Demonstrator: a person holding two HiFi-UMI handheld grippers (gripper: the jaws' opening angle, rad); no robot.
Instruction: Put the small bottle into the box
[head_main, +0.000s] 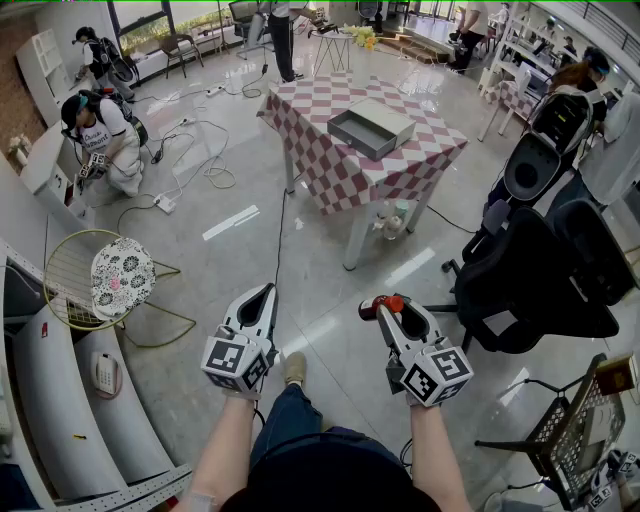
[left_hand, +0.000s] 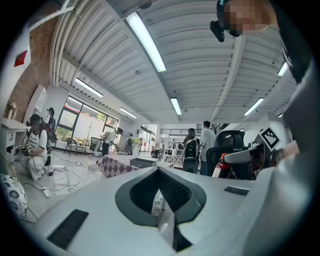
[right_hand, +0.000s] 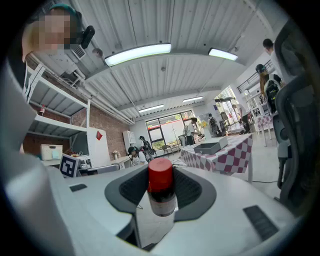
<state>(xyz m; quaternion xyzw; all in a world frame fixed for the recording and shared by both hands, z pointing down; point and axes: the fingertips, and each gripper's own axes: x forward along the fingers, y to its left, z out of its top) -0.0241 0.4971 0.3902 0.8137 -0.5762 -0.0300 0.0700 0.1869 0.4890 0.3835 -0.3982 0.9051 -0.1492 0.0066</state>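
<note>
The small bottle (head_main: 381, 305), dark with a red cap, is clamped between the jaws of my right gripper (head_main: 392, 312), held low over the floor. In the right gripper view the bottle (right_hand: 161, 189) stands upright between the pads, cap on top. My left gripper (head_main: 262, 294) hangs beside it on the left, jaws closed together with nothing in them. The grey open box (head_main: 372, 128) lies on a table with a red-and-white checked cloth (head_main: 330, 175), some way ahead of both grippers. The box (right_hand: 210, 147) also shows far off in the right gripper view.
Black office chairs (head_main: 545, 270) stand at the right, and a wire basket (head_main: 570, 430) at the lower right. A yellow wire chair with a patterned cushion (head_main: 122, 278) is on the left. Cables (head_main: 205, 160) trail over the floor; a crouching person (head_main: 100, 135) is far left.
</note>
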